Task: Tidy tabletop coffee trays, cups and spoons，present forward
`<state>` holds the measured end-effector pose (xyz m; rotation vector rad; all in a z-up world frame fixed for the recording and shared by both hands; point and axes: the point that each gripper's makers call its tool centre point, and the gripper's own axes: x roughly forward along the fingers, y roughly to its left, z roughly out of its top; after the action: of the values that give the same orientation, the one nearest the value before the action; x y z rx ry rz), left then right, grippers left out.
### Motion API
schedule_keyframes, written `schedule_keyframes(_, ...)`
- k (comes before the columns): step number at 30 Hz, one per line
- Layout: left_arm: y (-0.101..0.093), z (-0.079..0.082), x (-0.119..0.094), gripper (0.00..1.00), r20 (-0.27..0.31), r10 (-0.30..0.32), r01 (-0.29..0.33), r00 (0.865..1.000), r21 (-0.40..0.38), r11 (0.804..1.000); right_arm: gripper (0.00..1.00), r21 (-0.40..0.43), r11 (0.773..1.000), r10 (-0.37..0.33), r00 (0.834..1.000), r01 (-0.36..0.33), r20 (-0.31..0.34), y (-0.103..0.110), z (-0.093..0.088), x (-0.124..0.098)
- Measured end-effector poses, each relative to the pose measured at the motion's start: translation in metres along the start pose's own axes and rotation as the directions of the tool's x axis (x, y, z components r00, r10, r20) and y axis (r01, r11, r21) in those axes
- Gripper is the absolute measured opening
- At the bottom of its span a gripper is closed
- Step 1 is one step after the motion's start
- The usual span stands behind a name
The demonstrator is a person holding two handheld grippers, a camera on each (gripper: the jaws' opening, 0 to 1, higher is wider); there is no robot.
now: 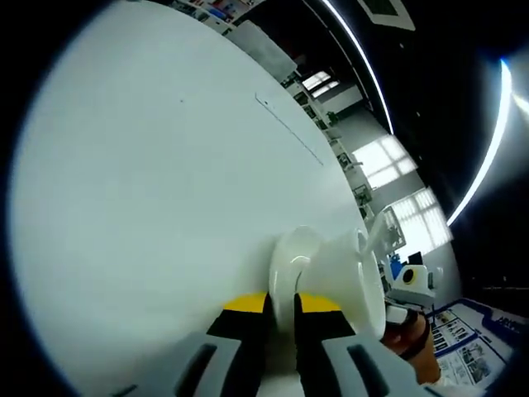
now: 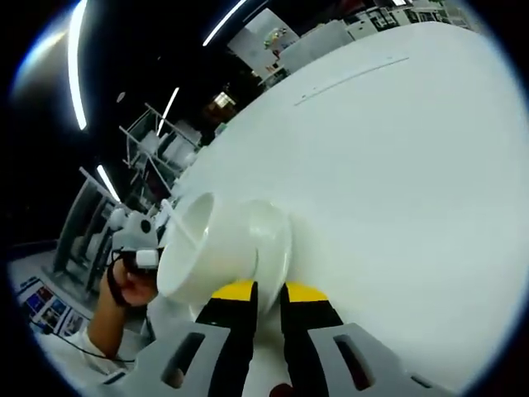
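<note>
White surface (image 1: 149, 182) runs to 12 o'clock, windows (image 1: 388, 161) at 2. L hand-held gripper (image 1: 282, 318) and R hand-held gripper (image 2: 269, 310) each pinch saucer (image 1: 289, 265) rim; cup (image 2: 202, 248) on it; spoon handle barely legible.

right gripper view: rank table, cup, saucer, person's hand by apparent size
1. Table
2. Cup and saucer: look alike in size, overlapping and close to the camera, so unranked
3. Person's hand, smallest, though it sits farther back

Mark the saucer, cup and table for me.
saucer (image 1: 291, 263), left gripper view, rim face
cup (image 2: 202, 248), right gripper view, outer wall
table (image 2: 397, 190), right gripper view, bare top
</note>
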<state>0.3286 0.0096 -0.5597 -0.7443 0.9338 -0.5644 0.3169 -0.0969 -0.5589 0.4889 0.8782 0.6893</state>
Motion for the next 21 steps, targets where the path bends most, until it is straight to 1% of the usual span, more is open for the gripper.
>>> schedule_keyframes(2, 0.0006, -0.0003, -0.0005, 0.13, -0.001, 0.004, -0.004, 1.0, 0.005, 1.0, 0.11, 0.015, 1.0, -0.004, 1.0, 0.004, -0.006, -0.0015, -0.0002, 0.0)
schedule_keyframes(3, 0.0031, -0.0007, -0.0004, 0.1, -0.002, 0.015, -0.015, 1.0, -0.001, 1.0, 0.11, 0.021, 1.0, -0.007, 1.0, 0.007, -0.009, -0.0014, -0.0003, 0.0002)
schedule_keyframes(4, 0.0023, -0.001, -0.0003, 0.1, -0.004, 0.007, -0.007, 1.0, -0.013, 1.0, 0.1, 0.024, 1.0, -0.011, 1.0, 0.011, -0.015, -0.0013, -0.0001, 0.0005)
schedule_keyframes(8, 0.0034, -0.0015, -0.0004, 0.09, -0.011, 0.023, -0.024, 1.0, -0.037, 0.999, 0.09, 0.051, 0.998, -0.042, 0.998, 0.044, -0.04, -0.0026, -0.0003, 0.0001)
schedule_keyframes(10, 0.0039, -0.0015, -0.0002, 0.09, -0.013, 0.032, -0.032, 0.999, -0.055, 0.998, 0.09, 0.041, 0.997, -0.059, 0.997, 0.061, -0.05, -0.0023, -0.0006, -0.0003)
schedule_keyframes(11, 0.0043, -0.0017, -0.0001, 0.08, -0.015, 0.041, -0.042, 0.999, -0.072, 0.997, 0.08, 0.052, 0.996, -0.073, 0.996, 0.075, -0.055, -0.0031, -0.001, -0.0006)
schedule_keyframes(13, 0.0044, -0.0015, 0.0001, 0.08, -0.014, 0.052, -0.053, 0.999, -0.079, 0.995, 0.08, 0.076, 0.993, -0.082, 0.995, 0.086, -0.057, -0.0041, -0.0016, -0.001)
schedule_keyframes(16, 0.0047, -0.0026, -0.0005, 0.08, -0.024, 0.064, -0.066, 0.998, -0.097, 0.993, 0.07, 0.124, 0.988, -0.081, 0.995, 0.088, -0.056, -0.0054, -0.0019, -0.0012)
schedule_keyframes(21, 0.0042, -0.0041, -0.0023, 0.07, -0.044, 0.074, -0.078, 0.996, -0.1, 0.992, 0.06, 0.148, 0.985, -0.08, 0.994, 0.089, -0.07, -0.0052, -0.0025, -0.0012)
